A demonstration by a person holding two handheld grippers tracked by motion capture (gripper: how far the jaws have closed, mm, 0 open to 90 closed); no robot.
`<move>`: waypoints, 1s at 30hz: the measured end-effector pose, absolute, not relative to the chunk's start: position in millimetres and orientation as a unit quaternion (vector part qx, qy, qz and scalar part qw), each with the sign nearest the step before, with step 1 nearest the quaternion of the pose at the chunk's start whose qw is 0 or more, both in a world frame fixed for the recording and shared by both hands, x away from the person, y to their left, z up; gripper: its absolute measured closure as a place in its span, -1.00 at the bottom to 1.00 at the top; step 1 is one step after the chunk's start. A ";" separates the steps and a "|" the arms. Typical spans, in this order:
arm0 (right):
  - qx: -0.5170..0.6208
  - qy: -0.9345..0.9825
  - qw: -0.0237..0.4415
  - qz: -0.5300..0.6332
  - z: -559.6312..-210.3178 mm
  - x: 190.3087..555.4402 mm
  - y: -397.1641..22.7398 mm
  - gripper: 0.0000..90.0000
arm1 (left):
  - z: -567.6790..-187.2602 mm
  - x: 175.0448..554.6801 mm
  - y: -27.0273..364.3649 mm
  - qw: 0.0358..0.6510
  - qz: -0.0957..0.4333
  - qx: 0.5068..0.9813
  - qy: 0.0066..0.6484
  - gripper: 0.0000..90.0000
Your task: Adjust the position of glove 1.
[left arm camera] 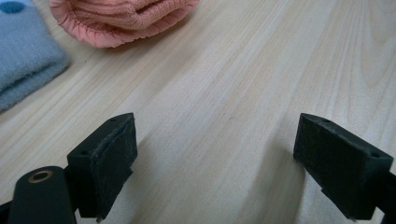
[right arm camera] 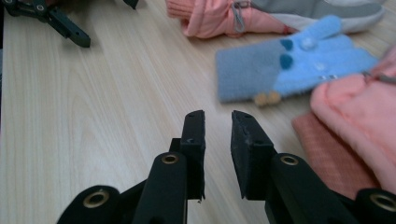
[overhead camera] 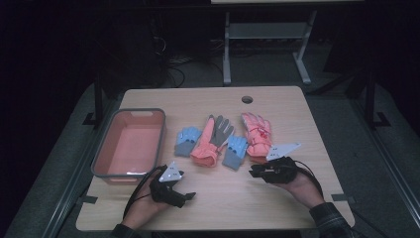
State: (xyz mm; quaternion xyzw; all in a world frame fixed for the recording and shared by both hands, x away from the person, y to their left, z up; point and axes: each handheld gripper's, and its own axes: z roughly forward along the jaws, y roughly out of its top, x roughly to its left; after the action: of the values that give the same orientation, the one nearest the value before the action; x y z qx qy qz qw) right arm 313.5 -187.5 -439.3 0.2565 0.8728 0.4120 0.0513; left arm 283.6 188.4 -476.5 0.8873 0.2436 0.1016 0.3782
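Four gloves lie in a row at the middle of the wooden table (overhead camera: 297, 106): a small blue glove (overhead camera: 188, 141), a pink-and-grey glove (overhead camera: 212, 140), a second blue glove (overhead camera: 235, 151) and a pink padded glove (overhead camera: 256, 135). To their left stands a pink basin with a grey rim (overhead camera: 130, 144), with nothing in it, so judging by this, sorting the gloves has yet to start and all four remain to be moved. The right tongs (overhead camera: 256, 172) lie level near the pink padded glove and the second blue glove, pointing left, jaws narrowed to a slim gap with nothing between them. The left tongs (overhead camera: 187, 197) rest low near the table's front edge beside the basin, jaws wide and gripping nothing.
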 end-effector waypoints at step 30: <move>0.252 0.882 0.059 0.394 -456.1 370.7 -123.0 0.56 | -476.5 283.6 188.4 0.379 0.102 0.887 0.245 -0.71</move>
State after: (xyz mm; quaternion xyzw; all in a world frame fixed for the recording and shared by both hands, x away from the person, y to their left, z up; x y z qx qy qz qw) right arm 370.7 -123.0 -456.1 0.2525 0.8816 0.3944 0.0589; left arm 283.6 188.4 -476.5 0.8868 0.2446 0.1016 0.3788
